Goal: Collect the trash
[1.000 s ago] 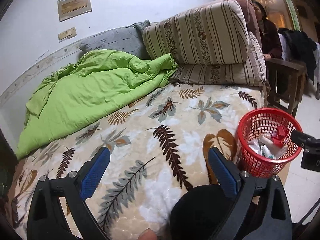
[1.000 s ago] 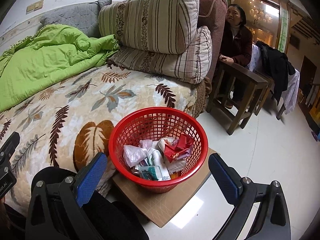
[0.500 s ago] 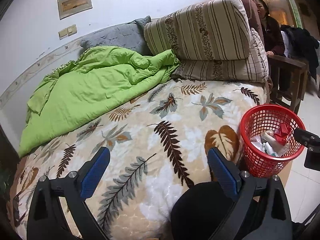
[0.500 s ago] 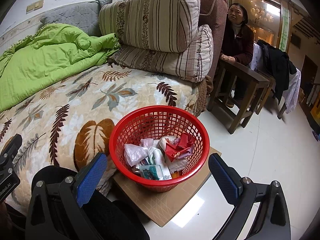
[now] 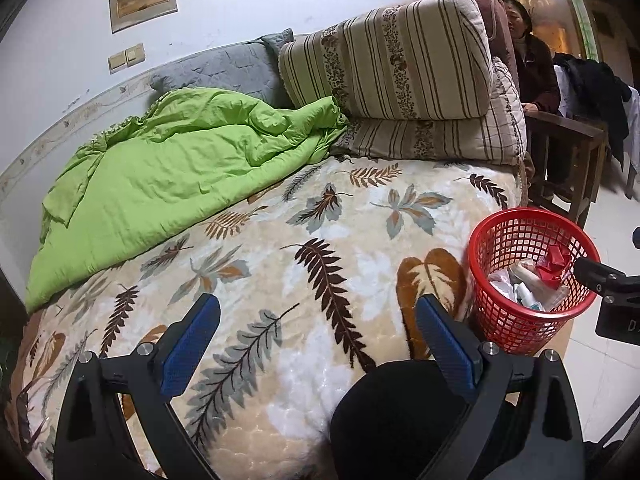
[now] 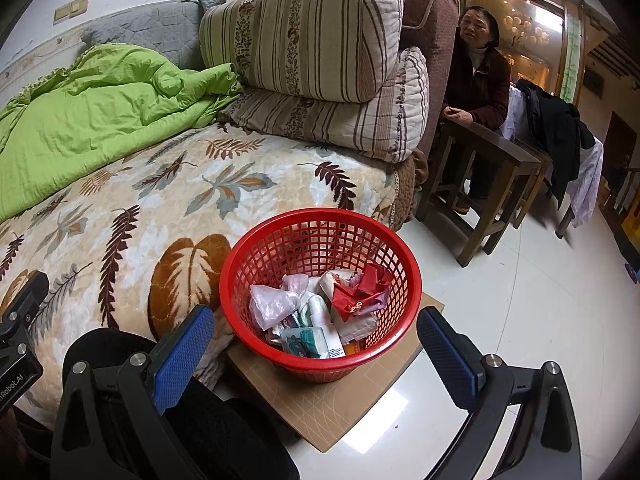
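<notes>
Right gripper spread wide, nothing between its blue pads; it filled the lower part of the right wrist frame. Red basket sat at frame centre, just above and between the two fingers, its lower rim falling in the gap. Basket held trash: crumpled clear plastic, a red wrapper, small white and teal packets. It stood on a brown cardboard sheet on the pale floor, hard against the edge of the leaf-patterned bedspread.

Left gripper also spread and empty, low in its frame over the bedspread. There the basket lay at right of frame, beyond the right-hand finger. Green quilt bunched at upper left.
</notes>
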A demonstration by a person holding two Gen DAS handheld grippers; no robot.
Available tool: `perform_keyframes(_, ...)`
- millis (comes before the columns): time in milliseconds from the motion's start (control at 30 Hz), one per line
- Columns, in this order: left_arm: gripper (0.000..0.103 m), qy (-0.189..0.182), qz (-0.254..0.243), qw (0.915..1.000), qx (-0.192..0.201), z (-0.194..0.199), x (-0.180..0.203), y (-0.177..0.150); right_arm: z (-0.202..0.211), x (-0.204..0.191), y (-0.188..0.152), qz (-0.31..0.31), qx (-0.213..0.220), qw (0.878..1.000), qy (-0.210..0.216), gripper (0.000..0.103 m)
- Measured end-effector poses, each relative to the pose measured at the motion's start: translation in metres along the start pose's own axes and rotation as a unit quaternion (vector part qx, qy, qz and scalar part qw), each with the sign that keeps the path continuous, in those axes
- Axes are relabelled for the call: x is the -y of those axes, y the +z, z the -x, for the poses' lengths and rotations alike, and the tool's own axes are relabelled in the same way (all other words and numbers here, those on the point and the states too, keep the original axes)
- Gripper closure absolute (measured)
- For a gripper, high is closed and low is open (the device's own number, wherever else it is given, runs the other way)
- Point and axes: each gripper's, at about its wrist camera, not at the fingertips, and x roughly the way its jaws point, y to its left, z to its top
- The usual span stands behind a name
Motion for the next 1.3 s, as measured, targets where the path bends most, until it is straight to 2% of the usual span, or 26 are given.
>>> perform_keyframes(567,0.005,-0.010,0.006,0.9998,-0.013,-0.005,-0.001,-0.002,-0.002,-0.001,0.000,0.004,0.000,1.000,0.001,0.001)
perform_keyframes(700,0.005,-0.014,0.040,0.9984,-0.037,-0.015,-0.018,-0.002,-0.004,-0.003,0.003,0.011,0.005,1.000,0.006,0.001)
perform_keyframes(833,0.005,0.039,0.088,0.9942,-0.049,-0.025,-0.064,-0.003,-0.010,-0.018,0.022,0.041,0.025,0.999,0.010,0.001)
perform_keyframes(900,0.005,0.083,0.118,0.9873,-0.066,-0.035,-0.099,-0.008,-0.015,-0.039,0.037,0.069,0.043,0.996,0.032,0.001)
perform_keyframes(967,0.005,0.143,0.133,0.9761,-0.095,-0.048,-0.131,-0.015,-0.026,-0.076,0.052,0.111,0.048,0.991,0.056,0.001)
perform_keyframes(1033,0.005,0.208,0.147,0.9564,-0.143,-0.067,-0.166,-0.027,-0.039,-0.111,0.064,0.144,0.037,0.986,0.080,0.001)
perform_keyframes(1067,0.005,0.222,0.160,0.9477,-0.165,-0.078,-0.185,-0.036,-0.048,-0.137,0.069,0.160,0.031,0.981,0.102,0.001)
perform_keyframes(1233,0.005,0.211,0.233,0.9197,-0.235,-0.118,-0.248,-0.074,-0.099,-0.267,0.078,0.222,-0.008,0.960,0.173,0.001)
perform_keyframes(1300,0.005,0.198,0.253,0.9104,-0.261,-0.138,-0.266,-0.087,-0.126,-0.311,0.077,0.227,-0.047,0.953,0.196,0.001)
